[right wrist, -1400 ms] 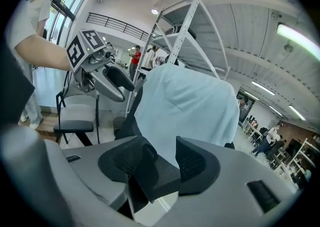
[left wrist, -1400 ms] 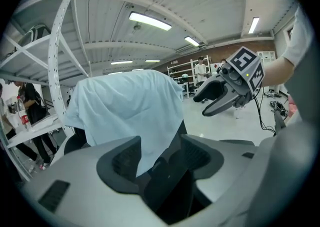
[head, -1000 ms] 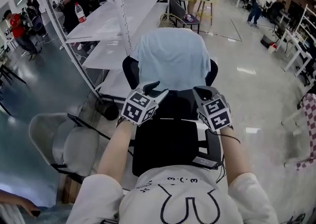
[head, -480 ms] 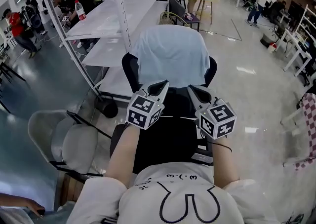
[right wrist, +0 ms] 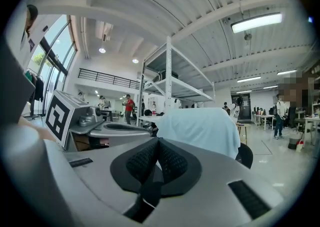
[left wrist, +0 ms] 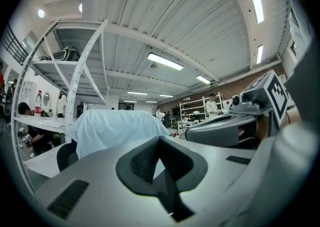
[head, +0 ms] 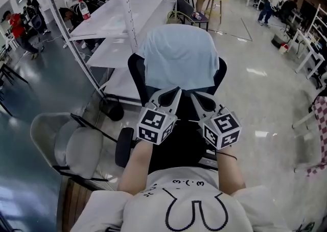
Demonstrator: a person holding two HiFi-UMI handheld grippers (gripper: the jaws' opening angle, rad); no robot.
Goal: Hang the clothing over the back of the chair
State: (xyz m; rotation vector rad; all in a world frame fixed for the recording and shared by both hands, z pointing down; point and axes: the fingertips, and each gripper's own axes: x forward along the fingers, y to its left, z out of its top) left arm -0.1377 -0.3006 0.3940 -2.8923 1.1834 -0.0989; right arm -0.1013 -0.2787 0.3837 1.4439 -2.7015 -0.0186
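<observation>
Status: light-blue garment [head: 178,57] draped over office chair back [head: 134,68], hang prob. done, far side unseen | L tongs [head: 172,94] closed, empty | R tongs [head: 198,98] closed, empty | both near garment's hem

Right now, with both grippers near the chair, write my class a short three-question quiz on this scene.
1. True or false: the cloth lies on the seat of the chair.
2. The left gripper is: A open; B shut on the cloth; C shut and empty.
3. Fill in: the right gripper holds ____.
Key: 1 false, it hangs over the chair's back; 2 C; 3 nothing.
</observation>
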